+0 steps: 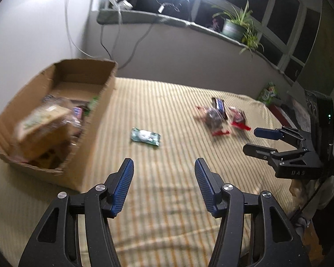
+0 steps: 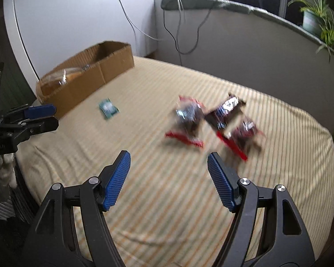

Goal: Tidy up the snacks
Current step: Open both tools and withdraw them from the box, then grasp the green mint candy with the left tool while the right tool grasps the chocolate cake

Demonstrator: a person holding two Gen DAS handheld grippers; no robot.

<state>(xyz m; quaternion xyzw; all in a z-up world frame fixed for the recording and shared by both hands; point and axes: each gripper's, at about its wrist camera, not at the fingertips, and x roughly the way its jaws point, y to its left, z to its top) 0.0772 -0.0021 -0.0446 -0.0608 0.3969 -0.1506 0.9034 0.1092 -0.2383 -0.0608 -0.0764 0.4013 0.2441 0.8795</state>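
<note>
Snacks lie scattered on the striped bed [image 2: 167, 200]: a green packet [image 1: 145, 136] sits alone near the cardboard box [image 1: 93, 129], which already holds several blurred packs, and three red-and-dark packets [image 2: 216, 122] cluster together farther right. Left gripper [image 1: 163, 187] and right gripper [image 2: 168, 180] both hover above the bed, fingers spread wide, holding nothing.

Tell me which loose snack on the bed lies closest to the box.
The green packet, lying alone on the striped bedcover just right of the cardboard box. The other packets are red and dark, bunched together farther right.
</note>
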